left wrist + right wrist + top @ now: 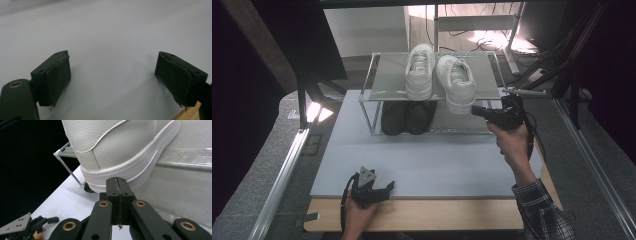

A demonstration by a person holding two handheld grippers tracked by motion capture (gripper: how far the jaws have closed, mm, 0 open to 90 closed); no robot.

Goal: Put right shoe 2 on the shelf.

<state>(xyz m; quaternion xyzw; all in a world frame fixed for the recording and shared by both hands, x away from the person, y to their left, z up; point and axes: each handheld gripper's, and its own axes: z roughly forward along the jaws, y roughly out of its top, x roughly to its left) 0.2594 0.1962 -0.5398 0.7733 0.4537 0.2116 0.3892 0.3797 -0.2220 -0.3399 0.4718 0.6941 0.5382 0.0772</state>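
Two white sneakers stand on the top shelf of a wire shoe rack [384, 75], the left one [419, 70] beside the right one [457, 80]. My right gripper [475, 111] is shut with nothing between its jaws, and its tip is level with the heel of the right sneaker. In the right gripper view the closed tip [116, 181] sits right at the sole edge of that sneaker's heel [120, 145]; I cannot tell if it touches. My left gripper [389, 187] rests low at the table's front, open and empty [112, 75] over the grey mat [105, 30].
A pair of black shoes [407, 117] sits on the rack's lower shelf. The rack stands at the back of the grey mat [422, 160], which lies on a wooden table [422, 215]. Metal rails and cables flank the table on both sides.
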